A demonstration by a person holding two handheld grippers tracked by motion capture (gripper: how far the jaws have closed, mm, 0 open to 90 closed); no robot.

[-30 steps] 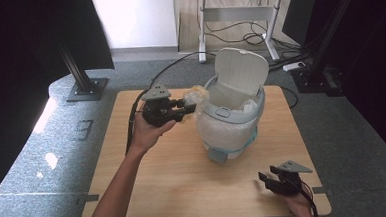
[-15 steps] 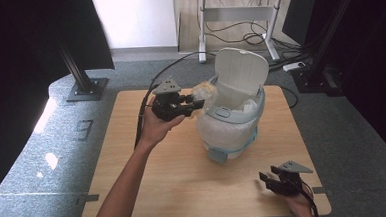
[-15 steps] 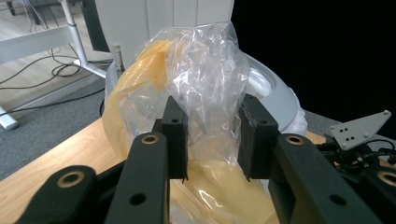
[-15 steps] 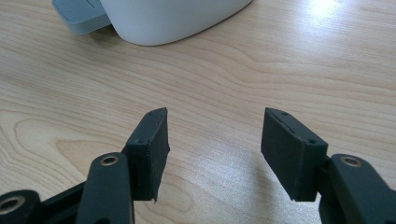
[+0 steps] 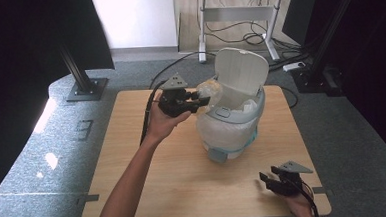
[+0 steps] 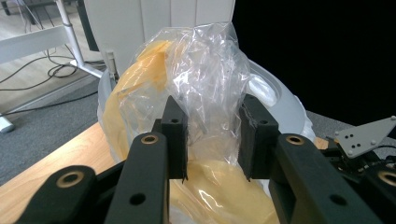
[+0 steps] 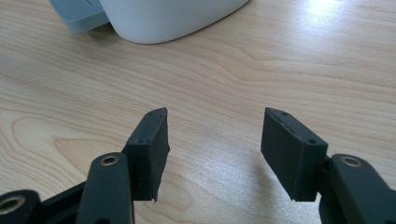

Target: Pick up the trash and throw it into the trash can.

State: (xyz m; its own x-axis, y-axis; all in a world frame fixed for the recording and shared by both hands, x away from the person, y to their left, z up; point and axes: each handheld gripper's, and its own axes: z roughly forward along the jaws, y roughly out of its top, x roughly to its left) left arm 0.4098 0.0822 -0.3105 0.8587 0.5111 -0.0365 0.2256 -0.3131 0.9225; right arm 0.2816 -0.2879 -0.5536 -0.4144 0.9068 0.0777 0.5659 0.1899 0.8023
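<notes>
A white pedal bin [image 5: 232, 131] stands mid-table with its lid [image 5: 241, 73] up and a liner inside. My left gripper [image 5: 200, 100] is held at the bin's left rim, shut on a crumpled clear plastic bag [image 5: 211, 90] with something yellowish in it. In the left gripper view the bag [image 6: 205, 84] bulges between and above the jaws of that gripper [image 6: 212, 140], with the bin's rim [image 6: 280, 102] just behind. My right gripper [image 5: 267, 177] rests low at the table's front right, open with nothing in it. Seen from the right gripper [image 7: 215, 140], the bin's base [image 7: 163, 18] is ahead.
The wooden table [image 5: 133, 156] has bare room left and in front of the bin. The bin's grey pedal [image 7: 77, 14] sticks out at its front. A black stand foot [image 5: 87, 89] and a desk with cables lie beyond the table.
My left gripper has carried the bag to the right, up to the bin's open top. The right gripper has stayed put.
</notes>
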